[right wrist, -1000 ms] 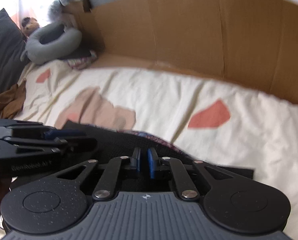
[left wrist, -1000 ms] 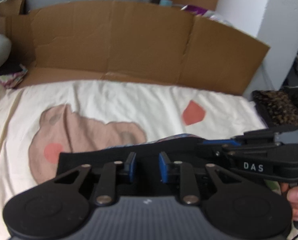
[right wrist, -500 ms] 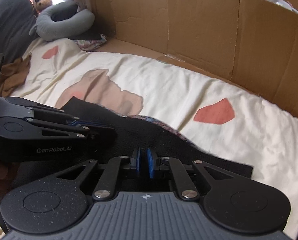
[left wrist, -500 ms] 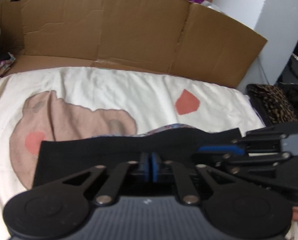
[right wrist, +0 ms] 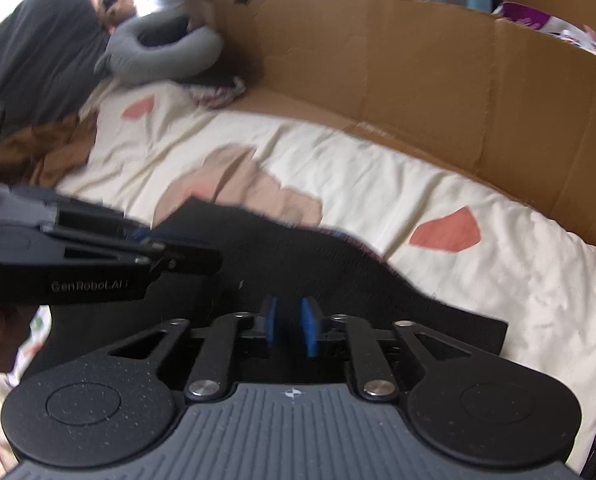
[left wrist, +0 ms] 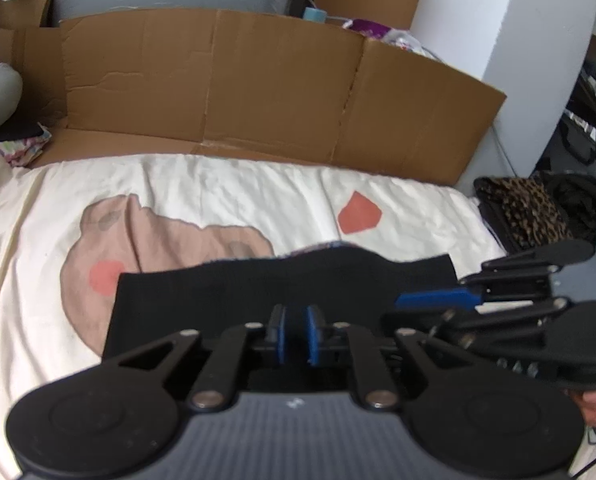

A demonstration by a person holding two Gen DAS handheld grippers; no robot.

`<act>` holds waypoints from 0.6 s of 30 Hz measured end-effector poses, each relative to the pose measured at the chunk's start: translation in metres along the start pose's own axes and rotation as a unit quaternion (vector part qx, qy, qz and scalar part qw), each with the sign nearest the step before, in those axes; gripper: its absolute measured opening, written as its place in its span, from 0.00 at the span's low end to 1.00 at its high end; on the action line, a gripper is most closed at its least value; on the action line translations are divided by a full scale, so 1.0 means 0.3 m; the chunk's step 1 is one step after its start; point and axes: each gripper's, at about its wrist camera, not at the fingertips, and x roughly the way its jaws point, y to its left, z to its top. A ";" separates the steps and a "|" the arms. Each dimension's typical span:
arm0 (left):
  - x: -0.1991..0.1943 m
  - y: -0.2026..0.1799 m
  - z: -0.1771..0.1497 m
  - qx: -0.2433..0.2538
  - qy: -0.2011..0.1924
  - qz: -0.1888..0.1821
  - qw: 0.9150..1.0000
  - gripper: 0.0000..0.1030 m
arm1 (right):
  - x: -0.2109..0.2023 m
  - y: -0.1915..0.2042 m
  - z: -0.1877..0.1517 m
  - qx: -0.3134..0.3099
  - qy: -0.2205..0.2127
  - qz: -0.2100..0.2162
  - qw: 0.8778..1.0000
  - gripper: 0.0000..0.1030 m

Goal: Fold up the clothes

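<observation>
Both tools' jaws have just been opening: the left tool (left wrist: 293,334) and right tool (right wrist: 290,326) are gaping slightly, gripping nothing, over the black garment (left wrist: 281,284) lying at the bed's near edge. Beyond, the cream bedsheet (left wrist: 225,184) is meeting a cardboard wall (left wrist: 257,80).

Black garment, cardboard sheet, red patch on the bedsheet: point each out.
Black garment (left wrist: 225,300), left wrist view, flat left half.
Cardboard sheet (left wrist: 281,88), left wrist view, upright middle panel.
Red patch (right wrist: 446,232), right wrist view, its centre.
</observation>
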 end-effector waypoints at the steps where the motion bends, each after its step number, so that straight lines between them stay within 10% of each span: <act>1: 0.008 -0.004 -0.007 0.003 0.005 0.000 1.000 0.13 | 0.010 0.005 -0.010 -0.007 0.005 -0.005 1.000 0.25; 18: -0.026 0.083 -0.071 0.006 0.032 0.024 0.999 0.09 | -0.036 -0.130 -0.127 0.017 0.036 -0.044 0.998 0.26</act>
